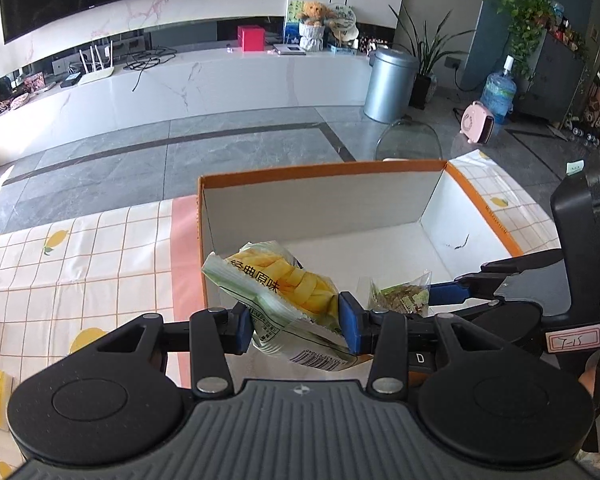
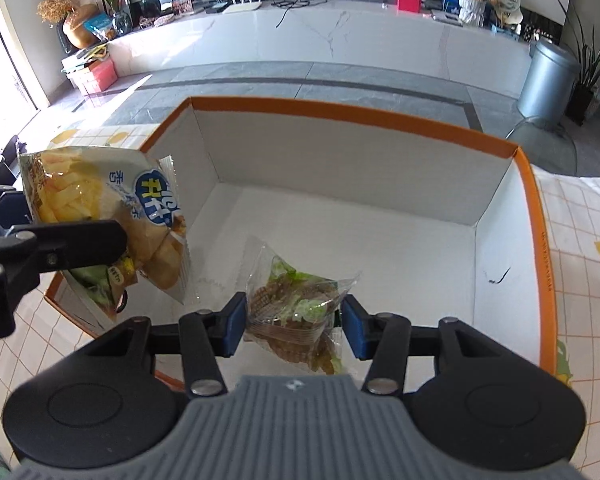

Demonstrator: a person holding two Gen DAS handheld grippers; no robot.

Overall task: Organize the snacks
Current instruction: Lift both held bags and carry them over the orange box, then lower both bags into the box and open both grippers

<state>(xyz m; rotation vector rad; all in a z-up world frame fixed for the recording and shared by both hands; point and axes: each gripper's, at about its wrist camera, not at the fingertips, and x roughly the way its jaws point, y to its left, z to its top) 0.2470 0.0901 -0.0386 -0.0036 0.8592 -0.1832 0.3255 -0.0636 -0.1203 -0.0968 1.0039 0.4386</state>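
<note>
A: The snacks first: a green-and-yellow foil chip bag (image 1: 284, 292) is clamped between the blue pads of the left gripper (image 1: 296, 322), and a clear plastic packet of brown biscuits with green print (image 2: 296, 312) sits between the pads of the right gripper (image 2: 294, 322), which looks clenched on it.

B: Where do they sit against the white cardboard box with the orange rim (image 2: 532, 208)?

A: Both hang over the box's near edge. The chip bag is at the near left corner, its long axis tilted up and away from the left gripper. The biscuit packet is further in, over the bare white floor.

B: So which one is nearer a drop?

A: The right one, I'd judge; it has open floor directly below. The chip bag still overlaps the left wall and likely needs to come inward first.
</note>
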